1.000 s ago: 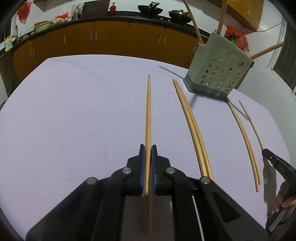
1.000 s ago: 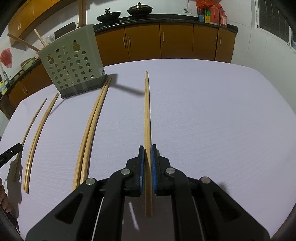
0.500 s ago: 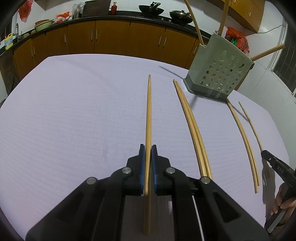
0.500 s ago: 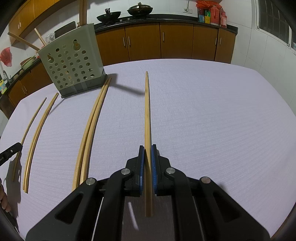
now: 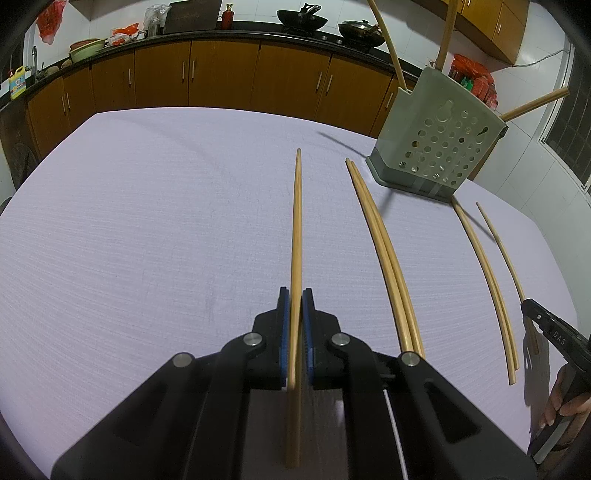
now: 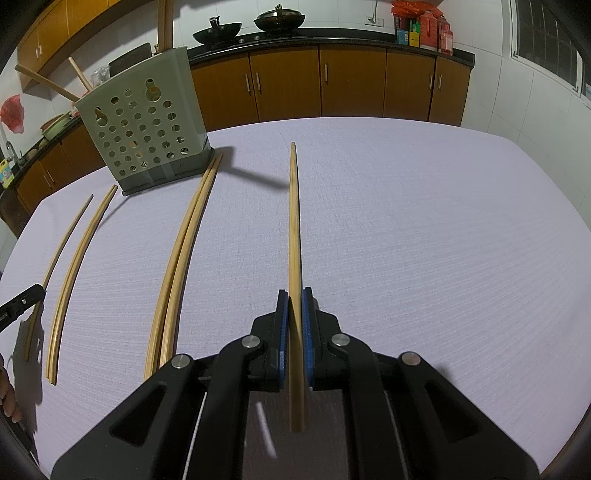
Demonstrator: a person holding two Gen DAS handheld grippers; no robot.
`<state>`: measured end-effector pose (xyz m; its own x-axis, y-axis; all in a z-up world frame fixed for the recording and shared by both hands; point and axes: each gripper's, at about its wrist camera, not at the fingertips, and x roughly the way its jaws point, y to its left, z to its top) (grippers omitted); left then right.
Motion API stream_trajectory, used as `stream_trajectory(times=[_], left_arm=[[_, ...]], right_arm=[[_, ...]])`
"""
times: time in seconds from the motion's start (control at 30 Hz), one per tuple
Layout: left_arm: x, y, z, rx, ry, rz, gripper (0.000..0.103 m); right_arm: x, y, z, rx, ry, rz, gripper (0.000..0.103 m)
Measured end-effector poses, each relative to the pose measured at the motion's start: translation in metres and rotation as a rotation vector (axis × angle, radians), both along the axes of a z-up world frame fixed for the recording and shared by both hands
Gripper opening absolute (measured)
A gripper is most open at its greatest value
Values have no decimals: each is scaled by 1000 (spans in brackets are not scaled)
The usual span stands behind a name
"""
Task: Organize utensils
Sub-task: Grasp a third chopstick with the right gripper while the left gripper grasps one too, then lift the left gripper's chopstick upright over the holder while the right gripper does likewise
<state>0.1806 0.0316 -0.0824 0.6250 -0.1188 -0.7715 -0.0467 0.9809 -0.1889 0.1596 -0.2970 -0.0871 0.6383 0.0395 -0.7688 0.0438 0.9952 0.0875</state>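
Observation:
In the left wrist view my left gripper (image 5: 295, 300) is shut on a wooden chopstick (image 5: 296, 221) that points forward over the lilac table (image 5: 147, 240). In the right wrist view my right gripper (image 6: 294, 299) is likewise shut on its own chopstick (image 6: 294, 221). Each gripper shows at the edge of the other view: the right gripper (image 5: 529, 307) and the left gripper (image 6: 38, 291). A pair of chopsticks (image 5: 380, 251) (image 6: 184, 251) lies between them, and a second pair (image 5: 487, 273) (image 6: 74, 273) lies further over. A grey-green perforated holder (image 5: 439, 147) (image 6: 144, 136) stands beyond with chopsticks sticking out of its top.
Brown kitchen cabinets (image 5: 221, 77) (image 6: 351, 85) and a counter with woks (image 5: 303, 16) run behind the table. A person's fingers (image 5: 565, 406) grip the right gripper's handle at the frame edge. A window (image 6: 546, 40) is on the right wall.

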Motion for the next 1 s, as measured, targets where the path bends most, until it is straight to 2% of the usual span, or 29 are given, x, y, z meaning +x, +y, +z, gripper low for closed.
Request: stream_trajectory(times=[0.9, 1.0], left_arm=[[0, 0, -1, -1, -1, -2, 10], [0, -1, -1, 23, 0, -8, 10]], right_arm=[[0, 0, 0, 1, -1, 0, 9], [-1, -1, 0, 13, -1, -1, 9]])
